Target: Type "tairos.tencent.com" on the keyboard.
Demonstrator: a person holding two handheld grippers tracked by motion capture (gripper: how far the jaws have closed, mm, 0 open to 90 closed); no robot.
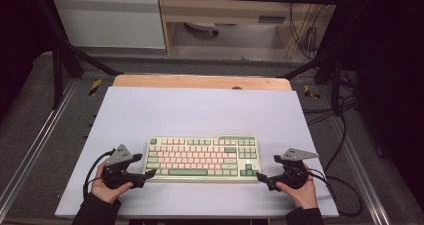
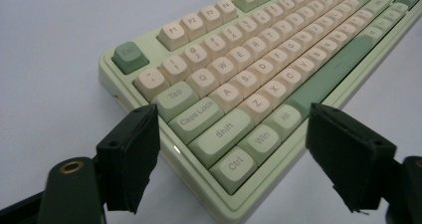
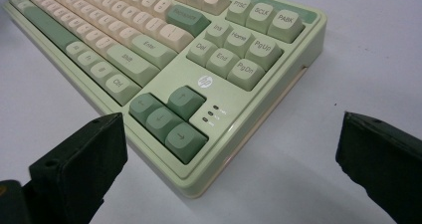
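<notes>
- Left claw (image 2: 231,149) wide, straddling the keyboard's (image 1: 202,158) near-left corner by Ctrl, pads not touching.
- Right claw (image 3: 229,169) wide too, framing the near-right corner by the arrow keys.
- Keyboard sits flat, near-centre on the desk (image 1: 200,110).
- Progress: both ends lined up, no grip yet; closing and lifting or shifting is probably still to do.

The surface (image 1: 200,110) was a pale lilac-white board laid over a wooden top whose far edge showed beyond it. A green and cream keyboard (image 1: 202,158) lay flat on it, toward the near edge and roughly centred, its long side parallel to that edge.
</notes>
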